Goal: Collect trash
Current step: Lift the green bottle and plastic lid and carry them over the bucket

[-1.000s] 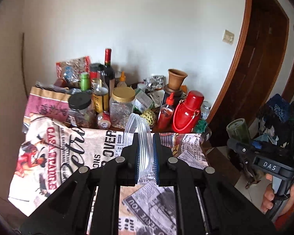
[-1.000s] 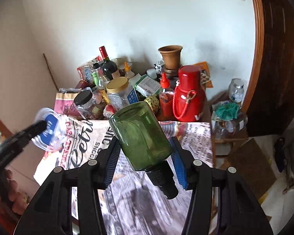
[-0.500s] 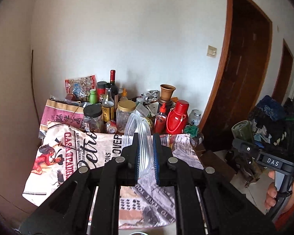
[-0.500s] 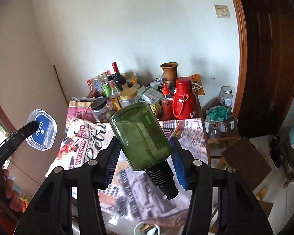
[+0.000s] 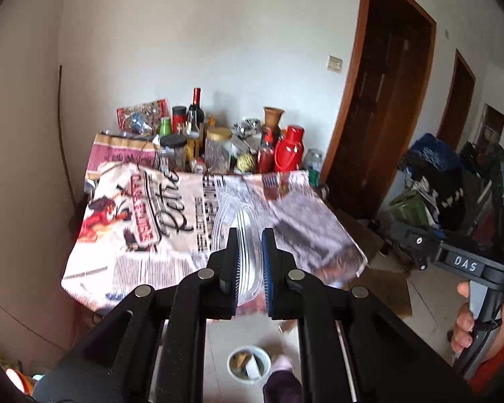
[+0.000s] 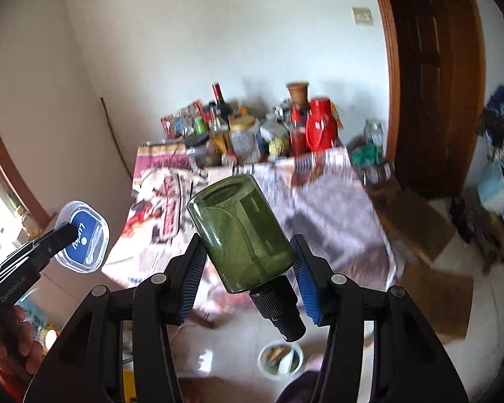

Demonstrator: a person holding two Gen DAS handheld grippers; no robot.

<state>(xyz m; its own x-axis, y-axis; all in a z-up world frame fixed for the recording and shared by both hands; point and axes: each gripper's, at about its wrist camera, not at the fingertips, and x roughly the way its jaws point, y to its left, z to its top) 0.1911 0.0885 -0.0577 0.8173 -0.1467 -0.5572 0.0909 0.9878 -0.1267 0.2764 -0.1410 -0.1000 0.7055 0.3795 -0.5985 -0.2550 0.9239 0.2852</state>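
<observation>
My left gripper (image 5: 248,245) is shut on a clear plastic container lid (image 5: 233,225), held edge-on in the air in front of the table. In the right wrist view the lid (image 6: 84,238) shows a blue label, gripped at the far left. My right gripper (image 6: 248,252) is shut on a green glass bottle (image 6: 242,231), held bottom up with its black cap (image 6: 282,315) pointing down. In the left wrist view the bottle (image 5: 408,208) is at the right. A small white bin (image 5: 248,364) with scraps stands on the floor below; it also shows in the right wrist view (image 6: 280,357).
A table covered with printed newspaper cloth (image 5: 171,215) stands ahead, with bottles, jars and a red thermos (image 5: 289,149) crowded at its back by the wall. A brown door (image 5: 383,114) is at right, with cardboard (image 6: 416,228) and piled clothes (image 5: 433,174) on the floor.
Both grippers have pulled back and up from the table, still holding the lid and bottle. The table now looks smaller and the floor with the white bin has come into view.
</observation>
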